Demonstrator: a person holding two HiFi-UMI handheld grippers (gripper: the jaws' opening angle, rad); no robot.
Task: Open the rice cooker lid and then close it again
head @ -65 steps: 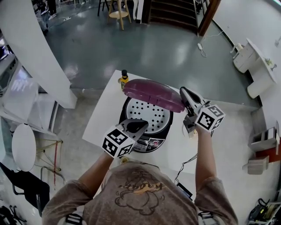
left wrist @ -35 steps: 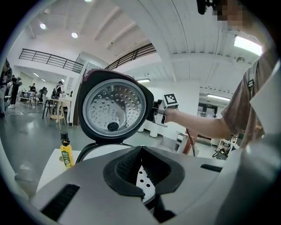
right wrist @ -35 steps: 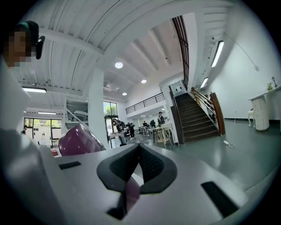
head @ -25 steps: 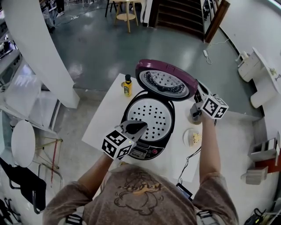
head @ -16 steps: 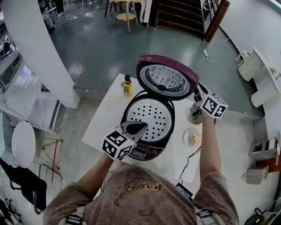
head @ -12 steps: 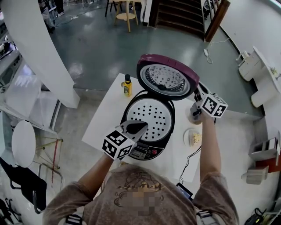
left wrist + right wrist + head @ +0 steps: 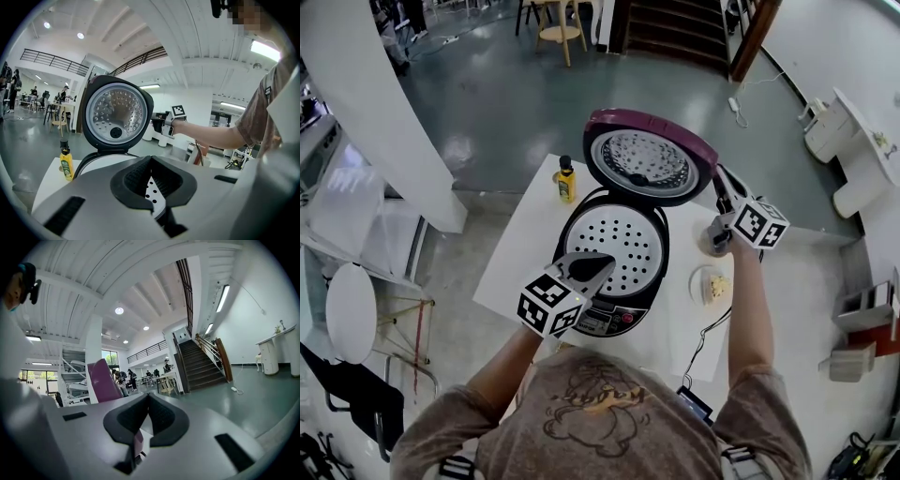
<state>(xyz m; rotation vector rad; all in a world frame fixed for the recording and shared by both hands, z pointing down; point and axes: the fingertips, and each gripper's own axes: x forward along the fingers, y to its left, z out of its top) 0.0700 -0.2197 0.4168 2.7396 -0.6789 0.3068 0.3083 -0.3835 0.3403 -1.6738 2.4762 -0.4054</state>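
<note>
L gripper (image 7: 598, 266): we see jaws clenched, empty, above front of white round rice cooker (image 7: 605, 317).
R gripper (image 7: 720, 175): jaws clenched, tip beside right rim of cooker's purple domed lid (image 7: 649, 157).
Lid: stands open at cooker's rear.

The left gripper (image 7: 596, 266) is held low in front of the body on a bent left arm (image 7: 502, 366) and tilts slightly down, its jaws together with nothing between them. The right gripper (image 7: 720, 178) reaches farther forward on a nearly straight right arm (image 7: 741, 314). It points level with its jaws closed together.
</note>
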